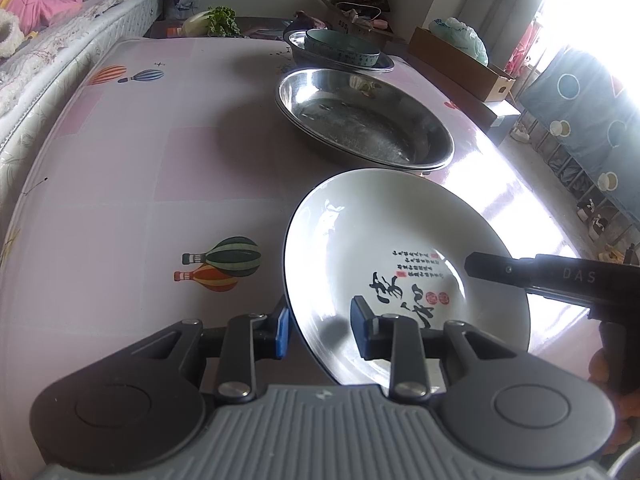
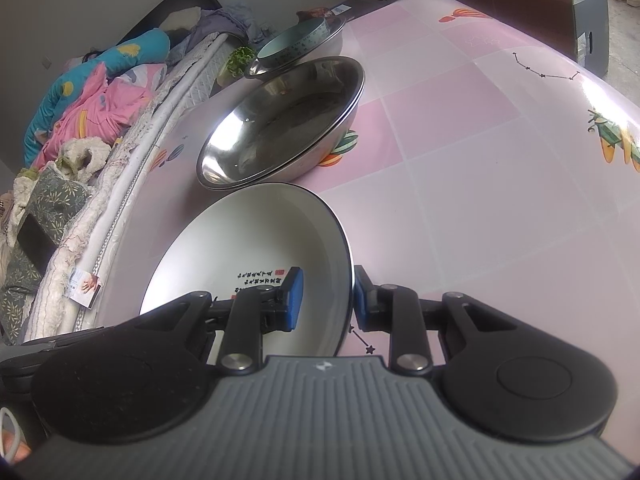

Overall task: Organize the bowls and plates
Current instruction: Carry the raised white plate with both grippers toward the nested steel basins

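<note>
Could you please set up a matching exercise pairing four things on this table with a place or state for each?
Things:
1. white plate
2. large steel basin
3. teal bowl
4. left gripper

Places or states:
A. sits inside the far metal basin
B. jaws astride the plate's rim, not closed
C. between the plate and the far basin
D. nearest dish, calligraphy inside

Pairs: 1-D, 2-C, 3-A, 4-B
</note>
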A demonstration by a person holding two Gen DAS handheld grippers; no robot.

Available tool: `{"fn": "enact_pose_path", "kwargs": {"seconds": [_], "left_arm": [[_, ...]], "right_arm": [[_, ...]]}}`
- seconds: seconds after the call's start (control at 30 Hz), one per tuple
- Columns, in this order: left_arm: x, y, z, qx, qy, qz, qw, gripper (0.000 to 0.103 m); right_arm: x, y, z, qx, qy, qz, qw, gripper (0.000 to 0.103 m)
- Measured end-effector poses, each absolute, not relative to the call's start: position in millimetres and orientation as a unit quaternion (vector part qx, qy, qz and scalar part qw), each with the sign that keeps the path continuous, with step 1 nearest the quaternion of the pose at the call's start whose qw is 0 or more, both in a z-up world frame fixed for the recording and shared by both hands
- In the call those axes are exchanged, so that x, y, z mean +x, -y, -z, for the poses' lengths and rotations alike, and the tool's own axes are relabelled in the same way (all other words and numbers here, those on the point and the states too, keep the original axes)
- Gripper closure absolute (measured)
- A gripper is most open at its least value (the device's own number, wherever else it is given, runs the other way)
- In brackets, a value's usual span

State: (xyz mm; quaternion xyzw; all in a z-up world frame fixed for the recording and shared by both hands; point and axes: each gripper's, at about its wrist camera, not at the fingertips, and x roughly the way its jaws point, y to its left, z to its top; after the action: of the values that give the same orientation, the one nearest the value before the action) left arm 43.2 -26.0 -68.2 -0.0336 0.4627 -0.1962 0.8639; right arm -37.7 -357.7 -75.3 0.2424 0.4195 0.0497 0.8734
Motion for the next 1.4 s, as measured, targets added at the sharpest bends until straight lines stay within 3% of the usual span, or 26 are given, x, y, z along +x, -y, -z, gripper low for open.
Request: {"fn": "enact_pose_path", "kwargs": {"seconds": [1.4], "left_arm": [[35, 48, 68, 0.044, -0.409, 0.162, 0.897, 0.066]], "right_arm": [[-47, 347, 74, 0.197, -0.399, -0.047, 0.894, 0.080]]}}
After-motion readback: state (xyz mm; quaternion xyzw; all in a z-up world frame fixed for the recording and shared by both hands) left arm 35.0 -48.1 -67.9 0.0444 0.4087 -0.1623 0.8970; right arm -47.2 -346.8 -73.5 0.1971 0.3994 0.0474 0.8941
